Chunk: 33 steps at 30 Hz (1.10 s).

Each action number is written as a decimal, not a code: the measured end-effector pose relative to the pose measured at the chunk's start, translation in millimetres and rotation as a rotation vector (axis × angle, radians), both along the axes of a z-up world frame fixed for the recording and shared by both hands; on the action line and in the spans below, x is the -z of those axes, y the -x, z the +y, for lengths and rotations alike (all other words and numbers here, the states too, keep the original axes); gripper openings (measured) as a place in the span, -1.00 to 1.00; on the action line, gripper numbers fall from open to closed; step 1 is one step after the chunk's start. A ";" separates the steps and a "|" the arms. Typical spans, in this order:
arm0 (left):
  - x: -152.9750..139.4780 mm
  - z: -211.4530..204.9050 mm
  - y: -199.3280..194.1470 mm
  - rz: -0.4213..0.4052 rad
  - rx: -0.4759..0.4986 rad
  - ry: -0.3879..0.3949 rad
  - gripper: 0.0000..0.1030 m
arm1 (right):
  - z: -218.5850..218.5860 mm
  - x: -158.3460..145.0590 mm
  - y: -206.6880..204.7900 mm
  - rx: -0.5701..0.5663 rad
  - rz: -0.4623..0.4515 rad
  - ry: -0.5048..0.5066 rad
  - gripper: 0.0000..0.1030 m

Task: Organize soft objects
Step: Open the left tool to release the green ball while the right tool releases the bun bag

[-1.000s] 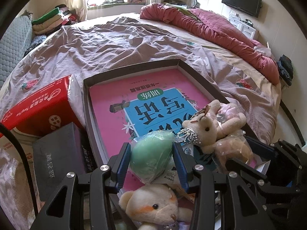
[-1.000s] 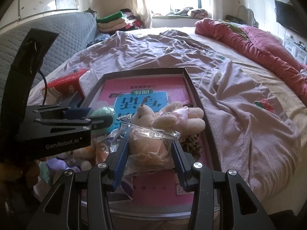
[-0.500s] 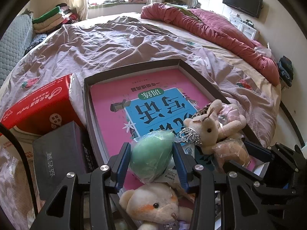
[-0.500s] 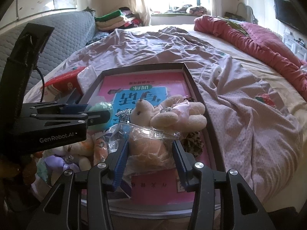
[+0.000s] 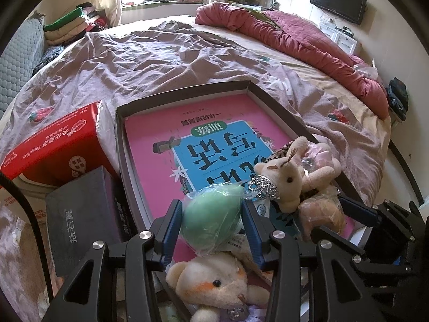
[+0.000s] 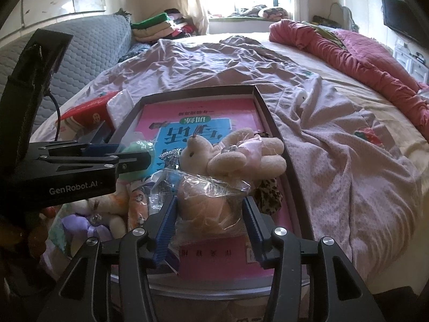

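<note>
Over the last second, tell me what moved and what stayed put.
Very little moved. The left gripper stays shut on the green egg-shaped toy and the right gripper on the bagged tan plush; both eased slightly forward over the tray. Nothing was taken hold of or let go. The cream bunny, pink book and red box stayed put.
</note>
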State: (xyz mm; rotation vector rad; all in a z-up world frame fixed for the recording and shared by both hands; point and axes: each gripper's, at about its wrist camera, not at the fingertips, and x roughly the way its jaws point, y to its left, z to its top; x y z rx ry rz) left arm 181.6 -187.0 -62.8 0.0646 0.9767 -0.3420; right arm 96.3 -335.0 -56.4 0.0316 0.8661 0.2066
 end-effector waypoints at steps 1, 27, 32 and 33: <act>-0.6 -0.9 1.3 -0.002 0.002 -0.002 -0.11 | -0.4 -0.1 0.2 0.002 0.002 -0.001 0.03; -13.3 -0.6 15.4 0.008 0.034 0.026 0.02 | -8.8 -23.7 15.8 0.052 -0.033 -0.002 0.15; -25.3 0.0 21.2 -0.014 0.026 0.023 0.08 | -9.5 -31.4 19.1 0.060 -0.047 0.003 0.15; -28.4 0.9 22.3 -0.019 0.023 0.022 0.13 | -9.2 -32.7 20.6 0.061 -0.050 0.004 0.16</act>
